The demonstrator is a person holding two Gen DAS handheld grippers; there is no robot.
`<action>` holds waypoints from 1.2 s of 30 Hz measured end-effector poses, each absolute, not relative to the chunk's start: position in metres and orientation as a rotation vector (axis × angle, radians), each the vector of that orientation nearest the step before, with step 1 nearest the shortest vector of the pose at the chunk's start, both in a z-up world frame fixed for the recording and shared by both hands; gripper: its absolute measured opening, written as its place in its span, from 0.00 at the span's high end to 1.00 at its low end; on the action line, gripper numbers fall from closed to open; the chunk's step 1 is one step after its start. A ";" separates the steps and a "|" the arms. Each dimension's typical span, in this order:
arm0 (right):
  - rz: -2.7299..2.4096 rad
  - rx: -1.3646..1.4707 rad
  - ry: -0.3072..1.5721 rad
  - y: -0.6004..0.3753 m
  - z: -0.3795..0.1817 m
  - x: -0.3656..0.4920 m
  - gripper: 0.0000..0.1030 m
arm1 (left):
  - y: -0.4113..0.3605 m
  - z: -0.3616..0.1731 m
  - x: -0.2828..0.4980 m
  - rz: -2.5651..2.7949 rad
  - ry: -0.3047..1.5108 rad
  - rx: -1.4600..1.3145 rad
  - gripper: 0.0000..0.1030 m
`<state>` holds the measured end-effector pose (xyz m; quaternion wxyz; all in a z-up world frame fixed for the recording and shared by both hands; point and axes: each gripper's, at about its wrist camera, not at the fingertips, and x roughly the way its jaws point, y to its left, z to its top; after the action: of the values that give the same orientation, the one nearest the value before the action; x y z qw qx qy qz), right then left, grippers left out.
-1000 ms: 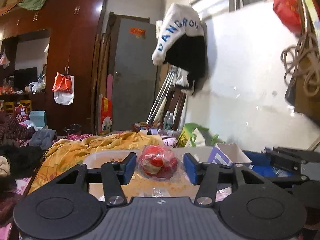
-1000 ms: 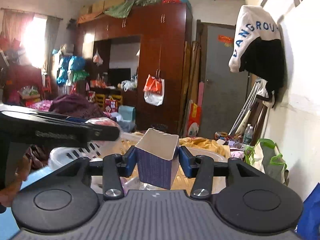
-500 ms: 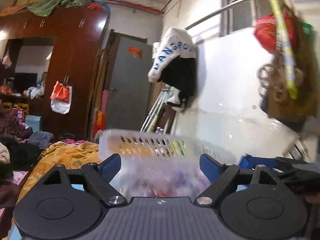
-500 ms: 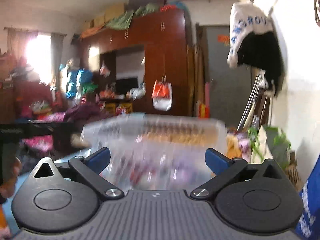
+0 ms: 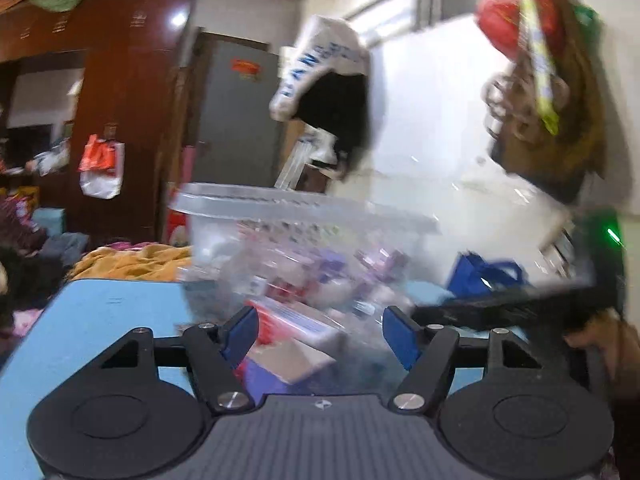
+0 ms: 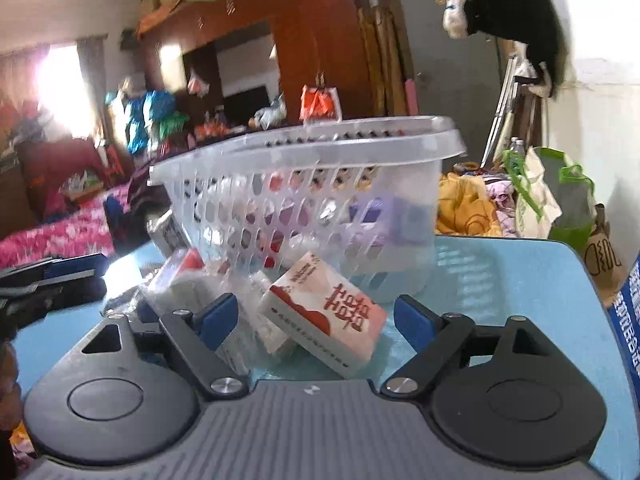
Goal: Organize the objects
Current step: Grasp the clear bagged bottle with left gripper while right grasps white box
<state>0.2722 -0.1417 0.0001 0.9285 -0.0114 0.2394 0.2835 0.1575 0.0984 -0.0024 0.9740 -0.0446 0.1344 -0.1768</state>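
A clear plastic basket (image 6: 312, 160) stands on a light blue table (image 6: 520, 280) and holds several small packets. It is blurred in the left wrist view (image 5: 304, 216). My right gripper (image 6: 316, 320) is open just in front of the basket, with a white and red box (image 6: 324, 312) and wrapped packets (image 6: 180, 280) lying between and beside its jaws. My left gripper (image 5: 320, 332) is open, with a purple open box (image 5: 288, 364) lying between its jaws, untouched. The right gripper's body shows at the right of the left wrist view (image 5: 520, 308).
An orange blanket (image 5: 136, 260) lies beyond the table's far edge. A green and white bag (image 6: 552, 196) stands behind the table at right. A blue bag (image 5: 484, 276) is by the white wall. A dark wardrobe (image 5: 120, 100) stands at the back.
One second ago the left gripper held a red wrapped ball and the right a purple box. Both have opened and dropped low in front of the basket; the objects are out of the jaws.
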 end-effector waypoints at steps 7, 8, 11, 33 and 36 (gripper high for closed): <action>0.546 -0.063 0.531 -0.142 -0.007 0.281 0.19 | 0.074 -0.005 0.153 -0.403 0.288 -0.002 0.29; 0.547 -0.070 0.530 -0.142 -0.007 0.281 0.21 | 0.070 -0.006 0.153 -0.394 0.292 0.012 0.29; 0.543 -0.090 0.532 -0.141 -0.008 0.280 0.24 | 0.062 -0.006 0.152 -0.373 0.294 0.045 0.29; 0.507 -0.126 0.531 -0.140 -0.006 0.285 0.07 | 0.031 -0.023 0.150 -0.387 0.436 0.090 0.22; 0.536 -0.109 0.578 -0.140 -0.009 0.297 0.06 | 0.030 -0.026 0.154 -0.377 0.466 0.121 0.22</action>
<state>0.2970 -0.1401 -0.0093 0.9219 -0.0533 0.2814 0.2609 0.1536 0.0304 -0.0261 0.9536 0.0597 0.2295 -0.1853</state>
